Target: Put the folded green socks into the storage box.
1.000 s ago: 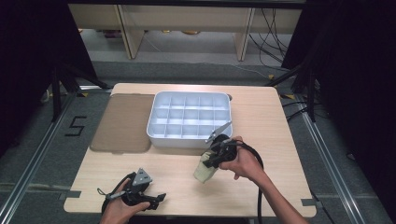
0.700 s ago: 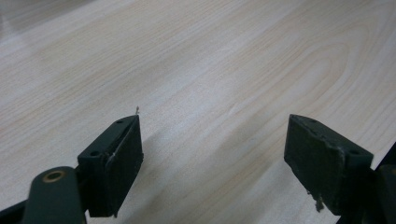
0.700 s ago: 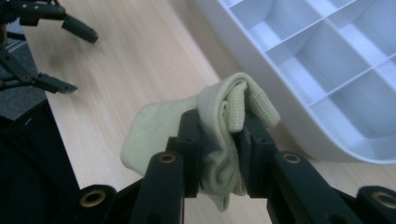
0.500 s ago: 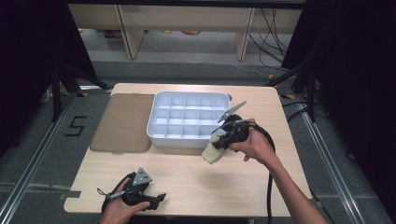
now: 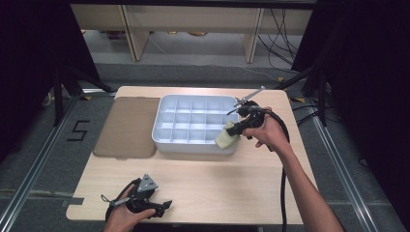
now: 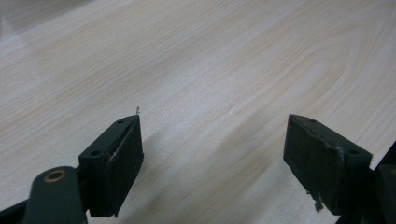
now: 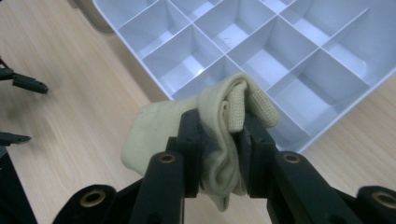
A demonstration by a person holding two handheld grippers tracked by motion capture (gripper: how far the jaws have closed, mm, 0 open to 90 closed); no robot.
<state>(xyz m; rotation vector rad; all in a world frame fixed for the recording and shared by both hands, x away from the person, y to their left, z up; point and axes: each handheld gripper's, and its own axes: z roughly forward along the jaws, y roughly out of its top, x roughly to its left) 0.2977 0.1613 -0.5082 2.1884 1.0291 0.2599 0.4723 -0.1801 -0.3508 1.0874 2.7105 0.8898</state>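
My right gripper (image 5: pixel 231 133) (image 7: pixel 219 140) is shut on a folded pale yellow sock (image 5: pixel 226 139) (image 7: pixel 212 126), and holds it in the air above the near right corner of a white compartment tray (image 5: pixel 186 145) (image 7: pixel 154 88). The tray's cells that I can see hold nothing. My left gripper (image 5: pixel 162 208) (image 6: pixel 212 158) rests low at the table's near left edge, its jaws wide apart over bare wood with nothing between them.
A brown flat mat (image 5: pixel 128 126) lies on the table left of the tray. The light wooden table (image 5: pixel 217 183) has bare room in front of the tray. A black cable (image 5: pixel 283 188) trails from my right gripper along the forearm.
My right gripper has carried the sock up and away from the near table surface, to the right, and now hangs over the tray's near right corner. The left gripper has kept still.
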